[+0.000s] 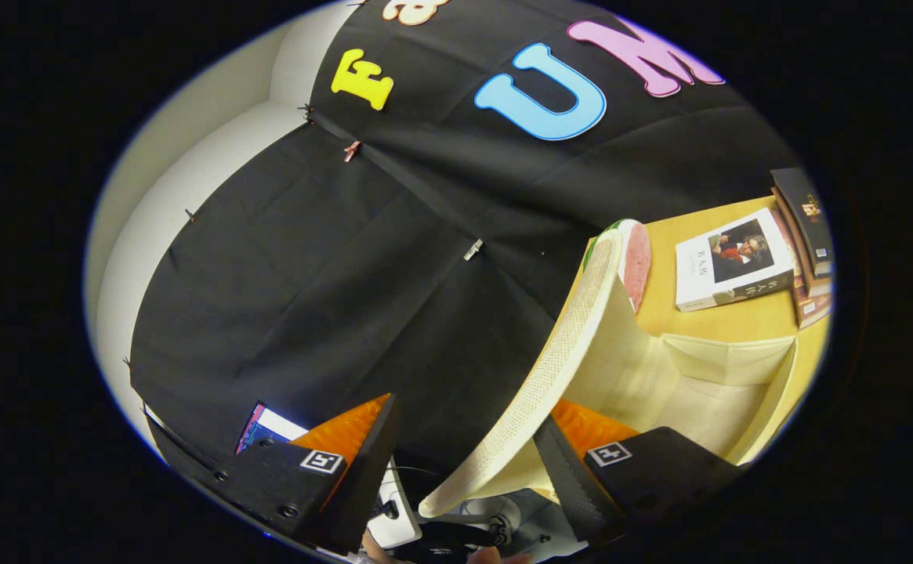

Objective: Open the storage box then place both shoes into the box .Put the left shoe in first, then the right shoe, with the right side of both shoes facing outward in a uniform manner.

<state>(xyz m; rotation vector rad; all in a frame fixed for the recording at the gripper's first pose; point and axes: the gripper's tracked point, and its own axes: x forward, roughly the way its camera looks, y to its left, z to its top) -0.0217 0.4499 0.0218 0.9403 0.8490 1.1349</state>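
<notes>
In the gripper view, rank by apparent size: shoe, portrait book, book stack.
1. shoe, largest, though nearest the camera, its wall between the open jaws.
2. portrait book.
3. book stack, partly cut off, so unsure.

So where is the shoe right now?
In the gripper view, the shoe hangs tilted between the fingers of the gripper, above the wooden table, near the book.

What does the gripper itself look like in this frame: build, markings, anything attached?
The gripper has two wedge-shaped fingers tapering forward from blocky housings. Each housing carries a small square black-and-white marker tag on top, and screw heads dot the left housing. Ridged texture lines the finger faces.
</notes>
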